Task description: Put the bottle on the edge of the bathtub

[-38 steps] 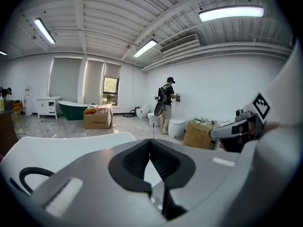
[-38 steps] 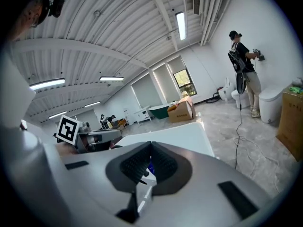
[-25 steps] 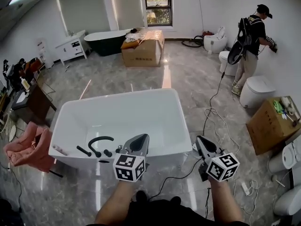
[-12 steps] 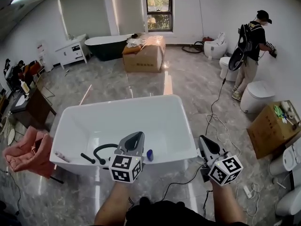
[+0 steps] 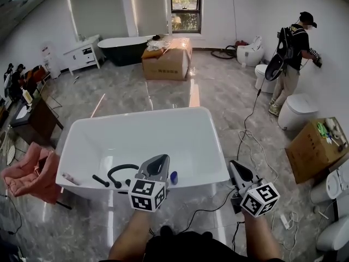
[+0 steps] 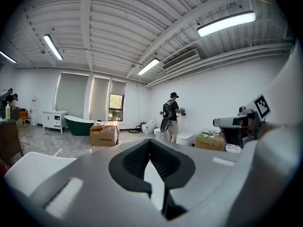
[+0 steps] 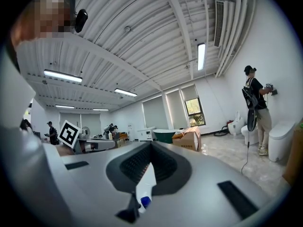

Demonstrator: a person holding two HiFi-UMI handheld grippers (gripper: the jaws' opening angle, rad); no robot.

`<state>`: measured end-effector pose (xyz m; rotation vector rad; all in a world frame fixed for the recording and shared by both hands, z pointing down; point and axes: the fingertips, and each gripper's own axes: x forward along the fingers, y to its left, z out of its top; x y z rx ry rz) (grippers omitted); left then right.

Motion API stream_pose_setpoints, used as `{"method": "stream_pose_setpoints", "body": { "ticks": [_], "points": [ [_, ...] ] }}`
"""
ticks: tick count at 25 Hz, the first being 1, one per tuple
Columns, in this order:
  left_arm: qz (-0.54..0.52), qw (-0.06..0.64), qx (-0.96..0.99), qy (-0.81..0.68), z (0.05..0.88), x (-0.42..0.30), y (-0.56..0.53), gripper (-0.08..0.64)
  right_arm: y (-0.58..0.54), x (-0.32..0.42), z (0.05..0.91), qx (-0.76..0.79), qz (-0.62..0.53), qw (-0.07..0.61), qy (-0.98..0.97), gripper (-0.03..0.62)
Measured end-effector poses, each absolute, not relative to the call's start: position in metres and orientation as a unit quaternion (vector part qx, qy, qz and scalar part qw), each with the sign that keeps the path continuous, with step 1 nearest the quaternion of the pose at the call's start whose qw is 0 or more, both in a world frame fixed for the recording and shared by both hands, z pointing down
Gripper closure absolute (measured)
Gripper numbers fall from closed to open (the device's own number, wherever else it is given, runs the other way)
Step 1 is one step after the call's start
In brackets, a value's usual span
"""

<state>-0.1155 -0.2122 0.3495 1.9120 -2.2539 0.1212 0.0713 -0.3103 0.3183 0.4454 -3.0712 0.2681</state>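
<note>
Bottle (image 5: 173, 176) now on bathtub (image 5: 221, 165) rim.
Left gripper (image 5: 161, 158) pulled aside, uncovering it; fingers closed, empty, right gripper (image 5: 233, 164) likewise; task looks done.

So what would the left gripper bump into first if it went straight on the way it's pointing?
Probably the far inner wall of the white bathtub: the left gripper points slightly downward across the basin, though depth is unclear.

Grey grippers (image 5: 161, 158), black-and-white marker cubes (image 5: 147, 194)
</note>
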Motion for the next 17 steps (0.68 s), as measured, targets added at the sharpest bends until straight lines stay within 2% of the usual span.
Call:
{"method": "stream_pose_setpoints", "body": {
  "ticks": [7,17],
  "points": [
    [0.071,0.080,0.690,-0.716,0.356,-0.082,-0.219,0.549,-0.310,0.074,0.323,0.138,0.095,0.013,-0.986,0.583],
    [0.044,0.090,0.658,-0.746,0.349,-0.090,-0.219,0.549,-0.314,0.080,0.319,0.135,0.092,0.013,-0.987,0.583]
  ]
}}
